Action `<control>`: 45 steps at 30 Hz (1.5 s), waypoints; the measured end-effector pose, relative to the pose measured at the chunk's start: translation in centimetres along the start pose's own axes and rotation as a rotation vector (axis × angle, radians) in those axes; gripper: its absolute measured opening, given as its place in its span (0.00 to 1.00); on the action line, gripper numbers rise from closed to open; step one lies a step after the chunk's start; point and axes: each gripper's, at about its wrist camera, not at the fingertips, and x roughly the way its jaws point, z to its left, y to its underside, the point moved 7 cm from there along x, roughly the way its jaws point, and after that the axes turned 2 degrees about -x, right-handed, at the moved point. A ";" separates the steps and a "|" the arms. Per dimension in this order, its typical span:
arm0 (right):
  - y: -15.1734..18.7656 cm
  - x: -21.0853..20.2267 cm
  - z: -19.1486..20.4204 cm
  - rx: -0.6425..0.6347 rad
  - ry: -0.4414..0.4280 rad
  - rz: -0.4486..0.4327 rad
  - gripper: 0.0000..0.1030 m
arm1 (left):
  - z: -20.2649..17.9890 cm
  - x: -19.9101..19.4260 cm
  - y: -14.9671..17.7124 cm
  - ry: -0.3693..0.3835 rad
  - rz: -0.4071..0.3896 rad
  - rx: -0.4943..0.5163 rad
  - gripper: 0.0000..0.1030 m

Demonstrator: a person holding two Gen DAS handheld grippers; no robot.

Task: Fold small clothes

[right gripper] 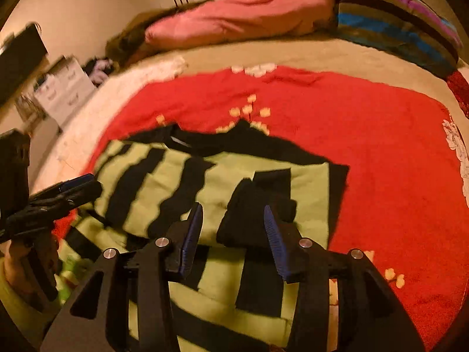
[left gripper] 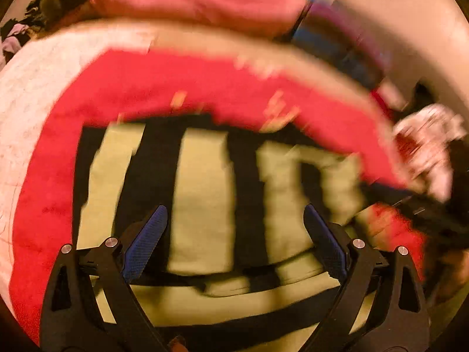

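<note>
— Where does the folding stand?

— The green-and-black striped top [right gripper: 205, 187] lies on the red blanket [right gripper: 381, 152] spread over the bed [right gripper: 307, 50]. One sleeve [right gripper: 258, 205] already looks turned in across the body, and the near part of the garment seems doubled up toward the camera, so I'd judge it partly folded. The black collar end [right gripper: 181, 138] at the far side is still flat and unfolded.

— And the tools?

— The right tool [right gripper: 233, 234] hovers over the turned-in sleeve with its blue pads spread apart, pinching nothing. The left tool [left gripper: 234, 228] sits low over the striped body, its pads also wide apart and empty; that view is smeared, so I can't say whether it touches the cloth. From the right camera, the left tool shows at the garment's left edge.

— What's left, then?

— Probably the other side and a final fold bringing the collar end over, then smoothing.

— Anything in the way?

— Not much close by. A pink pillow [right gripper: 234, 20] and a striped pillow [right gripper: 395, 23] lie at the head of the bed, well apart from the top. A white patterned cloth [right gripper: 457, 152] sits at the blanket's right edge. Beside the bed there's a white drawer unit [right gripper: 64, 91] and a small heap of clothes [right gripper: 99, 69].
</note>
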 end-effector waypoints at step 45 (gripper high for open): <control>2.6 -0.7 1.4 0.050 -0.020 -0.029 0.79 | 6.0 -7.6 5.1 -0.045 -0.097 -0.170 0.91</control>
